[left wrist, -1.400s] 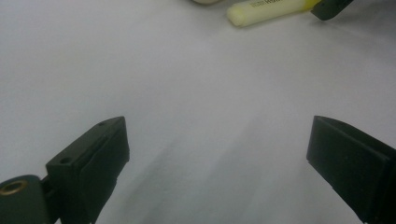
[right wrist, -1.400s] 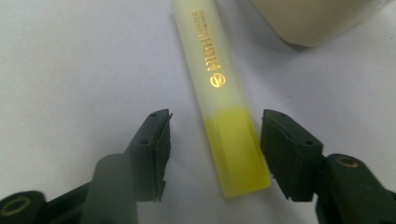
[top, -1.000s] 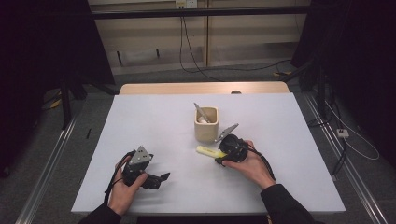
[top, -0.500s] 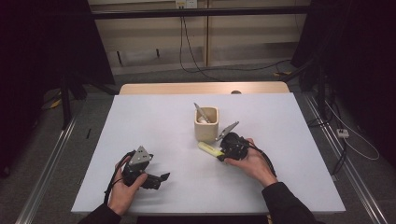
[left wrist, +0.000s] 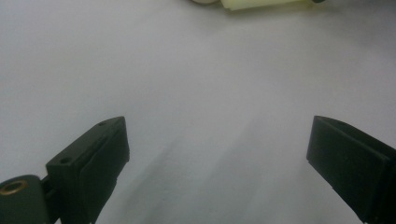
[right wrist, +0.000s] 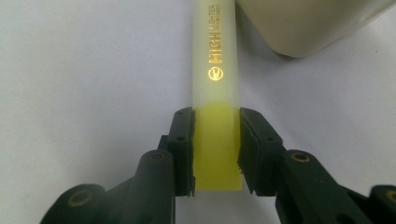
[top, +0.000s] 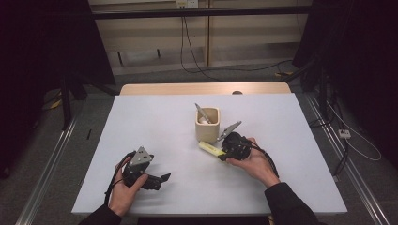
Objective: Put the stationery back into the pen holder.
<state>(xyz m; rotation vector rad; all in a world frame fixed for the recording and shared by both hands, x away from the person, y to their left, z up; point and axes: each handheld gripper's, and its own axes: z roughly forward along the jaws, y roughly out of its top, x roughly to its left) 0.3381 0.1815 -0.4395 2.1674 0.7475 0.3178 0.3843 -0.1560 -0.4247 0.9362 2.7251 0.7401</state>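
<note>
Right gripper view shows the right gripper [right wrist: 217, 149] with its jaws, just closed, clamped on the yellow end of the highlighter [right wrist: 215, 84], which lies on the table [top: 291, 122] beside the beige pen cup [top: 207, 124] near the middle. Next probably comes lifting it clear toward the cup's mouth. The left gripper [left wrist: 217, 158] rests wide, holding nothing, near the front edge, open table all around it.

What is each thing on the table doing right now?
Highlighter: lying flat on the table, clamped at its yellow end.
Right hand-held gripper: shut on the highlighter.
Left hand-held gripper: open, nothing between its jaws.
Cup: upright beside the highlighter, with a grey tool leaning inside.
Table: white, bare around them.
</note>
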